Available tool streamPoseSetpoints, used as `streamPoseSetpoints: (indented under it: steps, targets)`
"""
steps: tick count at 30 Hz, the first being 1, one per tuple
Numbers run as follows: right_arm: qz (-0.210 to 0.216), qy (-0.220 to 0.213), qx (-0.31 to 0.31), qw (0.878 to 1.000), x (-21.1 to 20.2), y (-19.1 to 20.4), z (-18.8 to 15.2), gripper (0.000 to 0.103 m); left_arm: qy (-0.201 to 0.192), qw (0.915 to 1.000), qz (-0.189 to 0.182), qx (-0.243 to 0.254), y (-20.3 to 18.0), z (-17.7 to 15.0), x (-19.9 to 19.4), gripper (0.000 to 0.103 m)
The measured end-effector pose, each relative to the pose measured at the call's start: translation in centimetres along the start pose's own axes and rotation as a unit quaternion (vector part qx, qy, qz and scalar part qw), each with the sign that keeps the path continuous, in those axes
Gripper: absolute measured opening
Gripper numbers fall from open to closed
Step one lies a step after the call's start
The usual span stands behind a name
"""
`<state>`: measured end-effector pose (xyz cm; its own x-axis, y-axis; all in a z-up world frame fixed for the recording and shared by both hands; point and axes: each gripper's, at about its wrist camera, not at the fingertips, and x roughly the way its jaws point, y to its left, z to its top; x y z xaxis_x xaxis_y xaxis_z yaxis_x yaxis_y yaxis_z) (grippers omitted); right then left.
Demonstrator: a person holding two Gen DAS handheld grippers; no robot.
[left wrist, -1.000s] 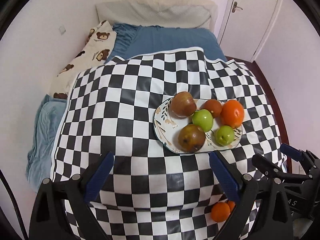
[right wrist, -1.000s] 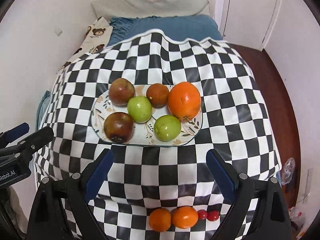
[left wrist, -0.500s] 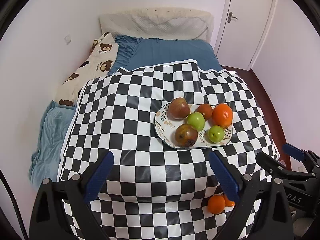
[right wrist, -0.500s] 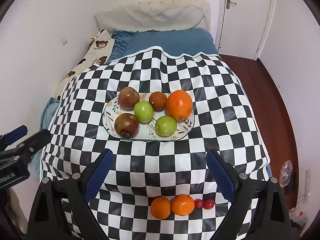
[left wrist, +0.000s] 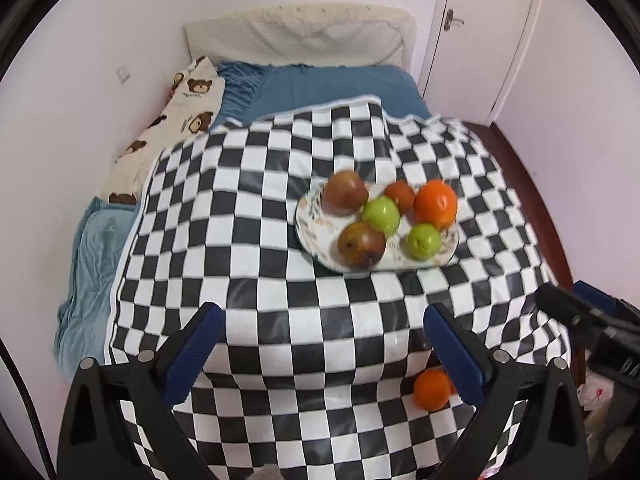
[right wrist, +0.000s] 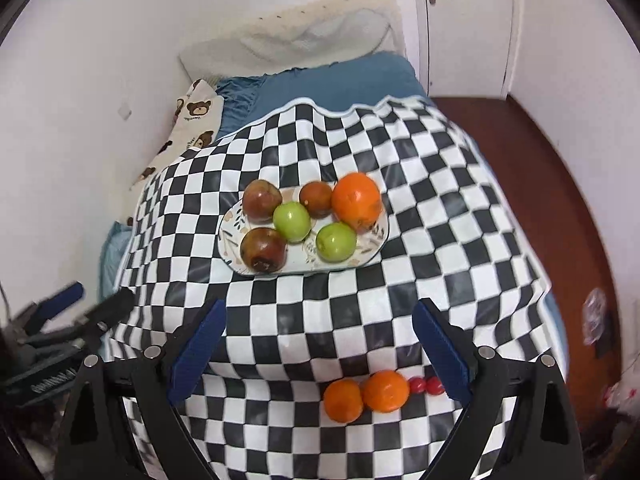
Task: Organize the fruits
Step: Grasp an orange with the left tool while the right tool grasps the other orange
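Observation:
A patterned oval plate [left wrist: 309, 222] [right wrist: 229, 240] sits on the checkered cloth [left wrist: 248, 216]. On it lie two dark red apples [right wrist: 262, 199], two green apples [right wrist: 292, 221], a big orange [right wrist: 356, 201] and a small reddish fruit [right wrist: 316, 199]. Near the cloth's front edge lie two small oranges [right wrist: 344, 400] [left wrist: 432, 390] and two tiny red fruits [right wrist: 426, 385]. My left gripper [left wrist: 322, 316] hovers above the cloth short of the plate, its jaws opening with nothing between them. Equally wide and empty, my right gripper [right wrist: 320, 308] is open above the front oranges.
The cloth covers a bed with a blue sheet [left wrist: 332, 88], a bear-print pillow [left wrist: 176, 128] on the left and a white headboard cushion [left wrist: 300, 36]. A wall runs along the left; a door [left wrist: 480, 32] and dark wooden floor [right wrist: 540, 168] are to the right.
Both grippers have pulled back and up from the plate, which now looks smaller and farther off. The right view has tilted a little. The fruit lies where it was.

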<state>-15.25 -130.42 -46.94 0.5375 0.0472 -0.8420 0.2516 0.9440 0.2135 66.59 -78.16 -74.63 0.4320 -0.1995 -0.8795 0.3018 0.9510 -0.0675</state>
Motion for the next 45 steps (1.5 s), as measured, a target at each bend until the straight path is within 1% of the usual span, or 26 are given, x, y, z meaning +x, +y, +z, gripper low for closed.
streamPoseSetpoints:
  steps: [2, 5, 7, 8, 9, 11, 12, 15, 16, 17, 18, 19, 22, 24, 26, 29, 32, 35, 36, 38, 39, 40, 41, 42, 44, 45]
  targets:
    - [0.01, 0.013, 0.014, 1.0, 0.9, -1.4, -0.6, 0.096, 0.016, 0.9998, 0.01, 0.003, -0.7, -0.9, 1.3, 0.103]
    - [0.013, 0.056, 0.021, 0.998, 3.5, -3.8, -2.1, 0.096, 0.051, 0.9985, 0.018, 0.0, -1.9, -2.5, 3.8, 0.103]
    - [0.023, 0.083, 0.023, 0.996, 5.5, -5.4, -3.3, 0.082, 0.076, 0.9967, 0.028, 0.002, -3.1, -3.6, 5.6, 0.103]
    - [0.028, 0.102, 0.022, 0.994, 6.7, -6.2, -4.0, 0.073, 0.09, 0.9954, 0.034, 0.004, -3.9, -4.2, 6.6, 0.103]
    - [0.036, 0.128, 0.025, 0.991, 8.3, -7.3, -4.9, 0.072, 0.101, 0.9941, 0.039, 0.005, -4.4, -4.7, 7.4, 0.103]
    - [0.051, 0.163, 0.038, 0.985, 10.6, -8.9, -6.4, 0.072, 0.128, 0.9909, 0.044, 0.003, -5.2, -5.7, 8.9, 0.103]
    - [0.05, 0.185, 0.04, 0.981, 12.2, -9.7, -7.3, 0.072, 0.142, 0.9889, 0.045, -0.001, -5.6, -6.2, 9.7, 0.103]
    - [0.054, 0.218, 0.043, 0.973, 15.1, -11.0, -9.1, 0.072, 0.174, 0.9836, 0.048, -0.01, -6.3, -7.2, 11.5, 0.103]
    - [0.057, 0.231, 0.047, 0.97, 16.2, -11.4, -9.7, 0.07, 0.18, 0.9823, 0.05, -0.011, -6.5, -7.5, 11.9, 0.103]
    - [0.062, 0.242, 0.049, 0.967, 17.1, -11.7, -10.2, 0.064, 0.186, 0.9812, 0.05, -0.01, -6.8, -7.9, 12.1, 0.103]
    - [0.063, 0.251, 0.05, 0.965, 18.0, -11.8, -10.8, 0.064, 0.189, 0.9806, 0.05, -0.007, -7.1, -8.3, 12.4, 0.103]
    - [0.048, 0.254, 0.038, 0.965, 18.7, -11.7, -11.1, 0.064, 0.192, 0.9801, 0.051, -0.006, -7.1, -8.6, 12.3, 0.103]
    - [0.034, 0.254, -0.004, 0.967, 20.1, -10.7, -11.7, 0.064, 0.206, 0.9773, 0.048, -0.005, -7.9, -9.5, 12.6, 0.103]
    - [0.019, 0.257, -0.034, 0.966, 20.5, -9.7, -12.0, 0.064, 0.22, 0.9748, 0.036, -0.015, -8.4, -10.1, 13.0, 0.103]
    - [0.018, 0.26, -0.049, 0.964, 20.5, -9.2, -12.1, 0.064, 0.227, 0.9733, 0.029, -0.016, -8.8, -10.5, 13.2, 0.103]
    - [0.034, 0.253, -0.035, 0.966, 19.9, -9.9, -12.3, 0.063, 0.237, 0.9713, 0.019, -0.009, -9.9, -10.8, 13.7, 0.103]
    - [0.052, 0.248, 0.0, 0.967, 18.7, -11.4, -12.5, 0.062, 0.255, 0.9668, -0.008, -0.006, -11.4, -11.2, 14.7, 0.103]
    - [0.06, 0.241, 0.015, 0.969, 17.5, -12.8, -12.6, 0.06, 0.276, 0.9604, -0.037, 0.014, -13.4, -11.9, 16.2, 0.103]
    - [0.062, 0.241, 0.019, 0.968, 17.3, -13.3, -12.6, 0.058, 0.278, 0.9593, -0.042, 0.019, -13.9, -12.1, 16.5, 0.101]
    - [0.065, 0.24, 0.027, 0.968, 17.0, -14.1, -12.6, 0.056, 0.277, 0.9591, -0.053, 0.024, -14.8, -12.2, 17.0, 0.089]
    - [0.066, 0.239, 0.028, 0.968, 16.8, -14.4, -12.5, 0.055, 0.277, 0.959, -0.056, 0.024, -15.1, -12.2, 17.4, 0.077]
    - [0.066, 0.239, 0.028, 0.968, 16.8, -14.5, -12.5, 0.055, 0.278, 0.9582, -0.063, 0.022, -15.3, -12.3, 17.7, 0.067]
    - [0.067, 0.241, 0.029, 0.968, 16.6, -14.7, -12.1, 0.055, 0.28, 0.9569, -0.074, 0.018, -15.5, -12.3, 18.0, 0.062]
    - [0.068, 0.241, 0.034, 0.968, 16.6, -15.0, -12.1, 0.055, 0.282, 0.9553, -0.09, 0.011, -15.6, -12.2, 18.2, 0.051]
    - [0.069, 0.241, 0.041, 0.967, 16.6, -15.4, -11.2, 0.055, 0.282, 0.9553, -0.089, 0.016, -16.0, -12.0, 18.1, 0.051]
    - [0.07, 0.24, 0.049, 0.967, 16.6, -15.7, -10.9, 0.055, 0.277, 0.9571, -0.081, 0.021, -16.0, -12.0, 17.8, 0.051]
